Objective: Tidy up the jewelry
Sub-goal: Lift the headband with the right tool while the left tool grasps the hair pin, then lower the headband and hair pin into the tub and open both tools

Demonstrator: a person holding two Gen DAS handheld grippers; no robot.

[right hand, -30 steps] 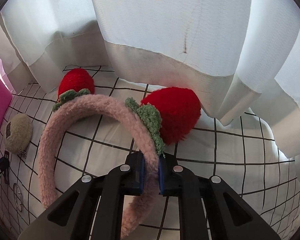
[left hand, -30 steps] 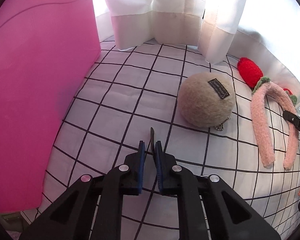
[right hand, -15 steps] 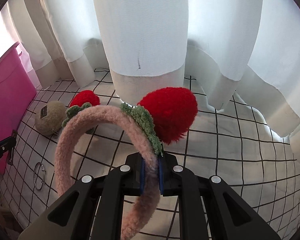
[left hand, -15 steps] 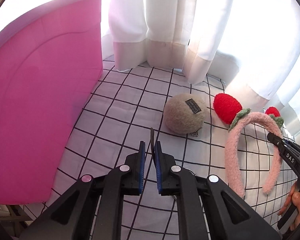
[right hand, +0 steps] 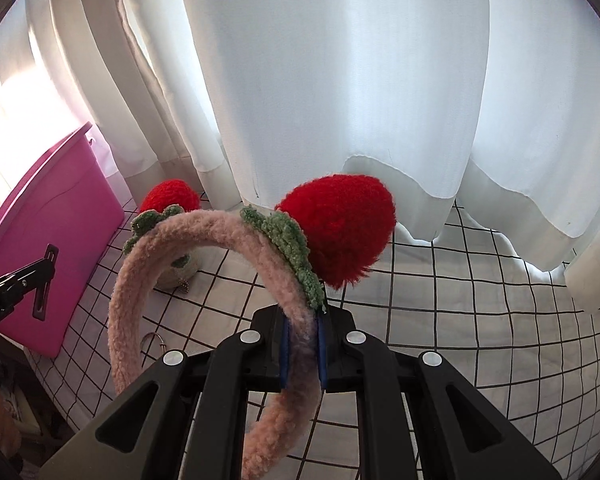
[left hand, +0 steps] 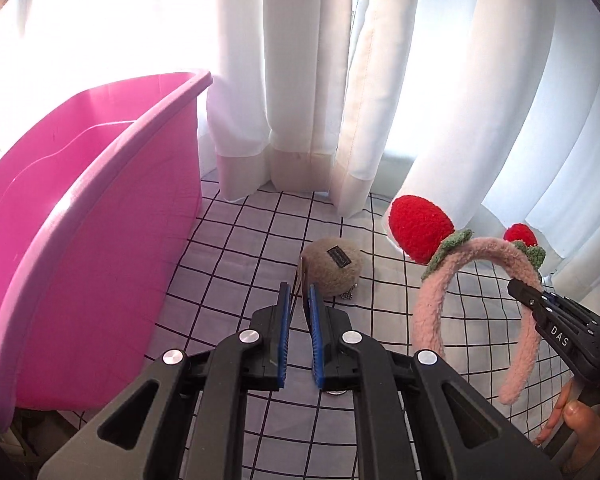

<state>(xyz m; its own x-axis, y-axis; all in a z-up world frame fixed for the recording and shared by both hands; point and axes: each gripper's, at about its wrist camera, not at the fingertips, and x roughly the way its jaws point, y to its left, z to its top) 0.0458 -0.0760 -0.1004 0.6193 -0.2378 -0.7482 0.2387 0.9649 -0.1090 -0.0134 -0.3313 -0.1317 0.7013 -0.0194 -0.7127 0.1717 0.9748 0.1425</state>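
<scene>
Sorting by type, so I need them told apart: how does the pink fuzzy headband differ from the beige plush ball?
The headband is an open pink arch bearing two red strawberries; the plush ball is a solid beige round with a small dark label. The headband is clamped in the right tool and held up off the checked cloth; the plush ball lies on that cloth, ungripped. Both are fuzzy, and both are outside the pink bin.
</scene>
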